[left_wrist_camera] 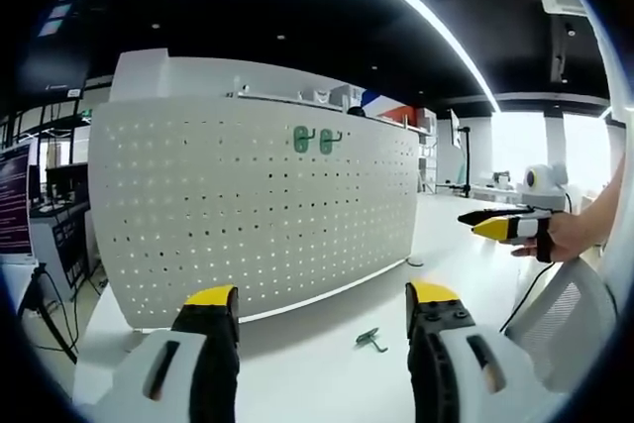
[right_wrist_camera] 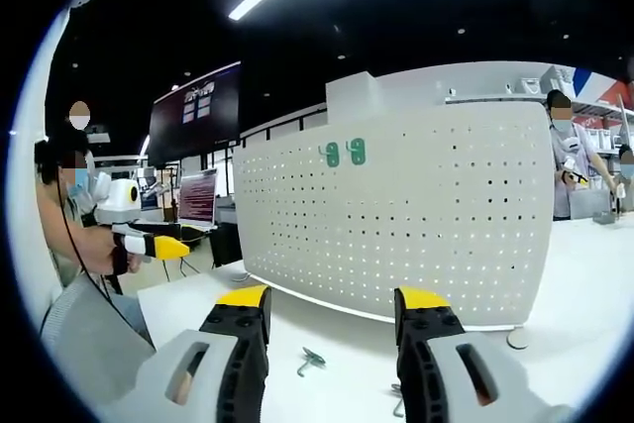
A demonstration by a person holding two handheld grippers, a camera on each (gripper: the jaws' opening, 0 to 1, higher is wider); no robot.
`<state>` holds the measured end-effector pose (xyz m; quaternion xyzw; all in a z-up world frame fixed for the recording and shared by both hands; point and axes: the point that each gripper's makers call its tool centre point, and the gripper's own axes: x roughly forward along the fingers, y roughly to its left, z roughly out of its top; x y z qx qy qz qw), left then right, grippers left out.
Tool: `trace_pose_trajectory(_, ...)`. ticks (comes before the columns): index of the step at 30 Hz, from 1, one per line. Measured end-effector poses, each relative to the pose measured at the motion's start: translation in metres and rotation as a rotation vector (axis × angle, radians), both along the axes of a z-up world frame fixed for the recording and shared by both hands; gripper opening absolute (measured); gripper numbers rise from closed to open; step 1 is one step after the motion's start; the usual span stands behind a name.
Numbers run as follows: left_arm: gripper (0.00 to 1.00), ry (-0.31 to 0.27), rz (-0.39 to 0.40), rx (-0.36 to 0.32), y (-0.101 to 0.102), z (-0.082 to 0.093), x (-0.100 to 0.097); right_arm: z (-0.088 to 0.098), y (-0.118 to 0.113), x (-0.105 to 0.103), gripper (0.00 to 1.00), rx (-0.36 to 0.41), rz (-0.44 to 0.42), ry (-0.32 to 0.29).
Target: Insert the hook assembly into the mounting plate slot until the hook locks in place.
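— Pose of the tongs?
— Left gripper (left_wrist_camera: 322, 309) and right gripper (right_wrist_camera: 332, 306) both spread wide, empty, low over the white table (left_wrist_camera: 307, 373), facing the pegboard (left_wrist_camera: 258, 205).
— Hooks?
— Loose hook (left_wrist_camera: 369, 340) lying at 5 o'clock between jaws; two green hooks (left_wrist_camera: 315, 140) hung near the top edge. Bare tabletop ahead.

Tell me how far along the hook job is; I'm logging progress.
Done: two green hooks already hang high on the white pegboard. In hand: nothing; the left gripper and right gripper are both open and empty. Left: a loose hook lies on the table in front of the board, not yet picked up or inserted.
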<state>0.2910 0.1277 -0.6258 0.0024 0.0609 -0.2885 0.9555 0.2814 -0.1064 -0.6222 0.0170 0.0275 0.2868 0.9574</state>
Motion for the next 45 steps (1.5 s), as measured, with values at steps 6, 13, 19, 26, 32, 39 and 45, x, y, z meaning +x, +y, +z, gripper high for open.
trace_pose_trajectory(6,0.70,-0.005,-0.003,0.003,0.000,0.002,0.002,0.000,-0.001,0.000,0.48,-0.001,-0.001,0.001)
trace_pose_trajectory(13,0.70,-0.004,-0.007,0.005,-0.001,0.001,0.002,0.000,-0.001,0.000,0.48,0.000,-0.004,0.000)
trace_pose_trajectory(19,0.70,-0.003,-0.006,0.005,-0.001,0.000,0.002,-0.001,-0.002,0.000,0.48,0.002,-0.005,-0.001)
trace_pose_trajectory(26,0.70,-0.002,-0.009,0.006,-0.001,0.000,0.003,-0.001,-0.001,0.000,0.48,0.001,-0.004,0.000)
trace_pose_trajectory(32,0.70,0.001,-0.011,0.004,-0.002,0.000,0.003,-0.001,-0.001,0.000,0.48,0.000,-0.004,0.001)
trace_pose_trajectory(39,0.70,0.000,-0.026,0.009,-0.006,0.000,0.006,0.001,-0.002,0.001,0.48,-0.007,-0.005,-0.004)
trace_pose_trajectory(45,0.69,0.001,-0.052,0.022,-0.012,-0.001,0.007,0.001,-0.004,0.000,0.48,-0.005,-0.010,-0.007)
